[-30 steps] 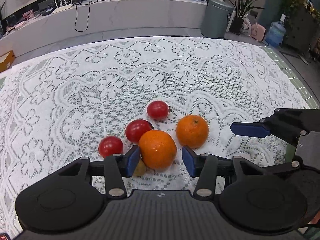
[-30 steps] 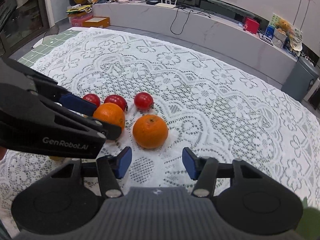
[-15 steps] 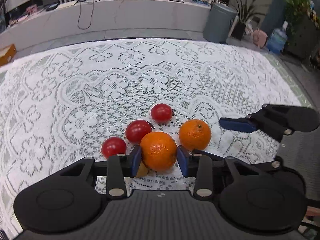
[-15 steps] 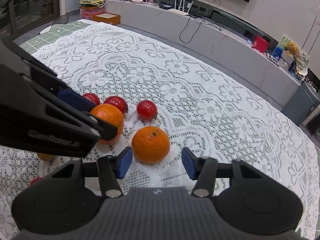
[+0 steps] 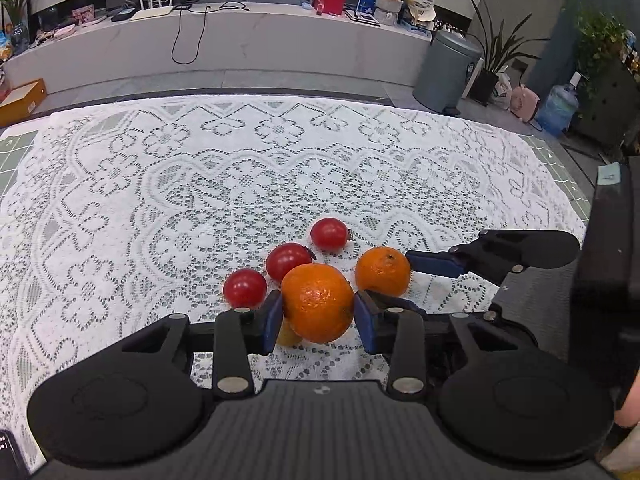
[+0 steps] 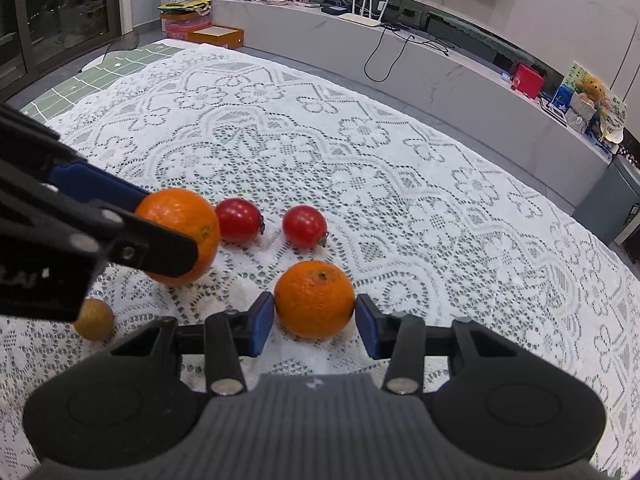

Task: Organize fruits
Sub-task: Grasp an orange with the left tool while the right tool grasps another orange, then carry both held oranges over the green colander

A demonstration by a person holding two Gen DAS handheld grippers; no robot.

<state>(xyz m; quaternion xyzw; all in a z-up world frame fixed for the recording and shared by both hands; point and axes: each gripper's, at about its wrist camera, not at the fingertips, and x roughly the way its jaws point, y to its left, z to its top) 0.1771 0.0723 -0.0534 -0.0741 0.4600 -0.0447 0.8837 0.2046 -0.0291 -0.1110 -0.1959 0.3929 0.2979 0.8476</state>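
Note:
My left gripper (image 5: 316,316) is shut on one orange (image 5: 318,302) and holds it just above the lace tablecloth; the same orange shows in the right wrist view (image 6: 180,236). My right gripper (image 6: 314,322) has its blue pads against both sides of a second orange (image 6: 315,305), which rests on the cloth and also shows in the left wrist view (image 5: 383,271). Three red tomatoes (image 5: 245,288) (image 5: 288,261) (image 5: 329,234) lie just behind the oranges. A small yellow-brown fruit (image 6: 94,319) lies near the left gripper, partly hidden under it in the left wrist view (image 5: 287,335).
The white lace tablecloth (image 5: 200,184) covers the table, with green mat edges at the left (image 5: 12,152) and right (image 5: 560,168). A grey bin (image 5: 446,68) and a long low counter (image 5: 224,40) stand beyond the table.
My left gripper closed on the near orange and lifted it slightly. My right gripper moved forward and closed around the second orange.

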